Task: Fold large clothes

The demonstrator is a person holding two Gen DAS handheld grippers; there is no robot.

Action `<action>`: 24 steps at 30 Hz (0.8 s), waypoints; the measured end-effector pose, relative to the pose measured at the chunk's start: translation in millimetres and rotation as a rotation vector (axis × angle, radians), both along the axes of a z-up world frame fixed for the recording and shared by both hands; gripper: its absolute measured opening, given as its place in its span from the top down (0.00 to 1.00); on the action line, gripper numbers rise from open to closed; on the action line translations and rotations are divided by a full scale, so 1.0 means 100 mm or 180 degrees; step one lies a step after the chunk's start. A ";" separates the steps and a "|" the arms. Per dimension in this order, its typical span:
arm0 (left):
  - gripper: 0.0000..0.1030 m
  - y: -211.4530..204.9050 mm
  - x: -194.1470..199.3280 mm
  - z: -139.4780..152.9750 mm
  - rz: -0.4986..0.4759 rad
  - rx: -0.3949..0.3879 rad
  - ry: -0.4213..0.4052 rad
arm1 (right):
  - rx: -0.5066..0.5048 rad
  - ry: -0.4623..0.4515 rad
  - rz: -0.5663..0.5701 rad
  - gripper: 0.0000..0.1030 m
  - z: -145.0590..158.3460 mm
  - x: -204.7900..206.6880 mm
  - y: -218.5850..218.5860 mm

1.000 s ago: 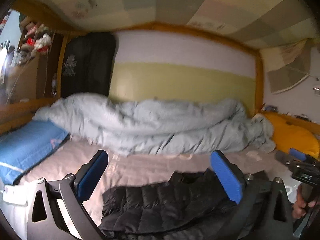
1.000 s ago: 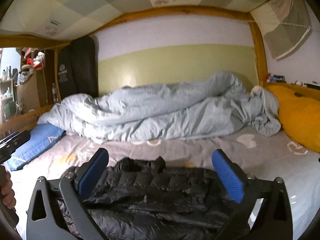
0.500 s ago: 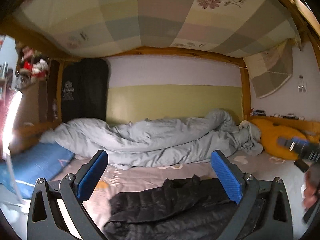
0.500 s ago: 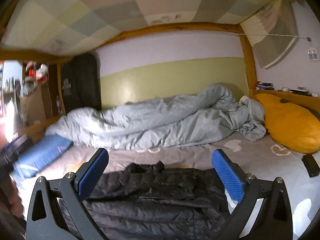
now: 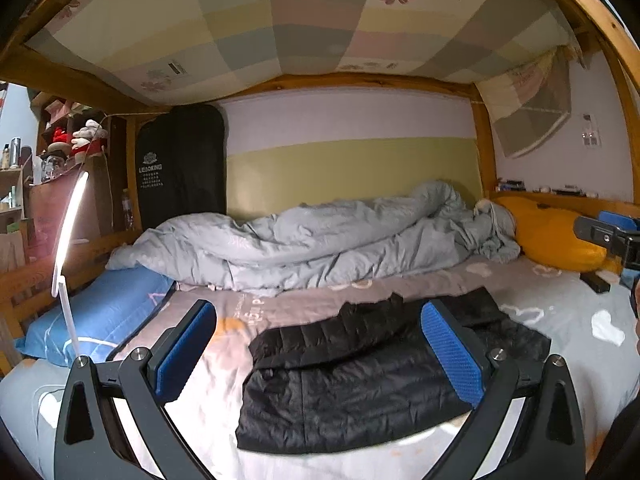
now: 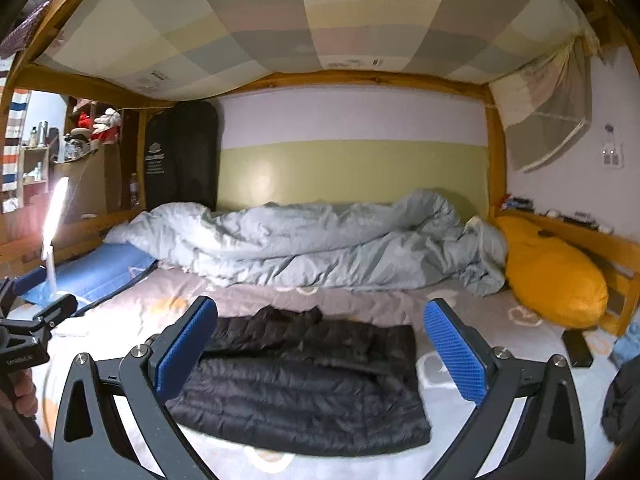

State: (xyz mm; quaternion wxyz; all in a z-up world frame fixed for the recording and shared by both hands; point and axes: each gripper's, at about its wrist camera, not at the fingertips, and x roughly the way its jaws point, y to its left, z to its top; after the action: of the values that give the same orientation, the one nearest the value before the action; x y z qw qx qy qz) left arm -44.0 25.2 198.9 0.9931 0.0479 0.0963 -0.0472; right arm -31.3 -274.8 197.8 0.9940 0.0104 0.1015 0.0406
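Observation:
A black quilted puffer jacket [image 5: 360,380] lies folded into a rough rectangle on the grey bed sheet [image 5: 560,300]. It also shows in the right wrist view [image 6: 304,384]. My left gripper [image 5: 318,352] is open and empty, held above and in front of the jacket. My right gripper [image 6: 320,350] is open and empty, also held back above the jacket. The right gripper shows at the right edge of the left wrist view [image 5: 612,236]. The left gripper's body shows at the left edge of the right wrist view [image 6: 36,328].
A rumpled grey duvet [image 5: 320,244] lies along the back wall. A blue pillow [image 5: 100,312] is at the left, an orange pillow [image 6: 556,272] at the right. A lit white lamp [image 5: 68,240] stands at the left. A black phone [image 6: 576,346] lies on the sheet. A wooden bunk frame [image 6: 352,78] is overhead.
Both grippers have pulled up and back from the jacket, so more of it and of the bunk's underside shows. The jacket lies still on the sheet.

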 end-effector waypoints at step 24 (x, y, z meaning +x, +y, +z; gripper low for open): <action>0.15 -0.29 1.40 -2.05 -0.0757 0.1000 0.2017 | -0.1297 0.1941 0.0722 0.14 -2.08 1.13 0.35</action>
State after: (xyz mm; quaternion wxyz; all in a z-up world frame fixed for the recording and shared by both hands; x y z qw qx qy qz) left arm 95.7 -3.8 -5.9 0.8821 0.1935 0.3987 -0.1594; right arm 81.6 -240.0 -10.6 0.8890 -0.1871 0.3990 0.1243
